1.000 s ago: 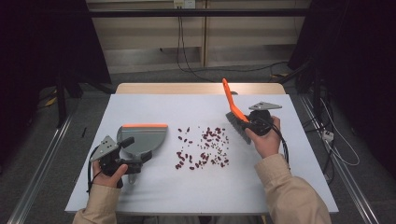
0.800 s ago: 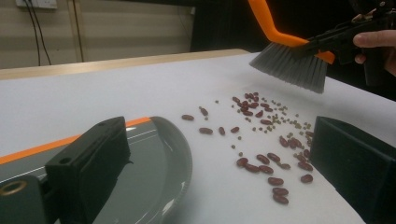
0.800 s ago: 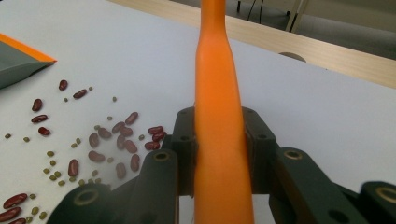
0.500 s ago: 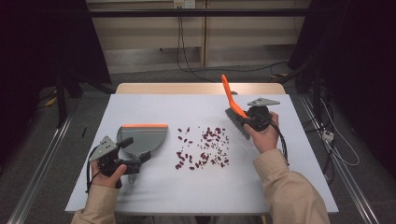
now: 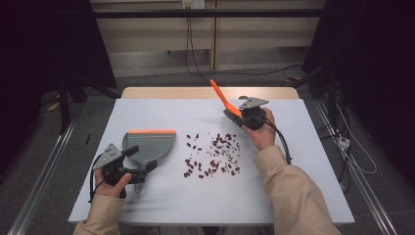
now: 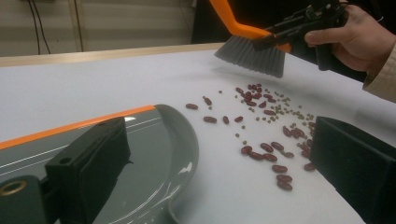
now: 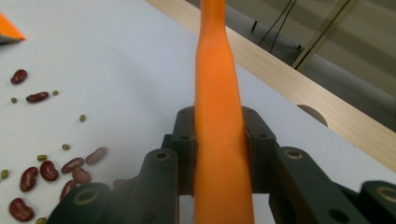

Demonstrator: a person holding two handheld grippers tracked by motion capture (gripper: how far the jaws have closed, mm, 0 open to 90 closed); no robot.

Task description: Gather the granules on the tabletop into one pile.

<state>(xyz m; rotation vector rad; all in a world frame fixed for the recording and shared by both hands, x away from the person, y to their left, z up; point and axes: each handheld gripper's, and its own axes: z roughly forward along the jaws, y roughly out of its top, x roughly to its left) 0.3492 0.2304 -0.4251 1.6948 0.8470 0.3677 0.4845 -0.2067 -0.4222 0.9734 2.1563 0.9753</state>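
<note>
Two tools work over one desk [image 5: 147, 107]. The right tool [image 5: 250, 116] pinches the orange handle of a brush [image 5: 226, 101] between its jaws; in the right gripper view the handle [image 7: 219, 130] runs straight up through the clamped jaws. The brush's grey bristles [image 6: 252, 56] hang just above the desk at the far edge of the spill, with the handle slanting up and away from the person. The left tool [image 5: 128, 169] sits at the near left of the desk, at the handle end of a grey dustpan [image 5: 149, 146]; in the left gripper view its jaws stand spread on either side of the pan's near part, and whether the pads press on it I cannot tell. The dustpan lies flat on the desk, its orange lip [image 5: 151, 131] along the far edge and its rounded side [image 6: 182, 140] facing the spill. Between pan and brush lies a loose scatter of red beans [image 5: 210, 156] mixed with small green ones [image 6: 280, 109], spread across the middle of the desk, the nearest of them just beside the pan's edge and none on it.
</note>
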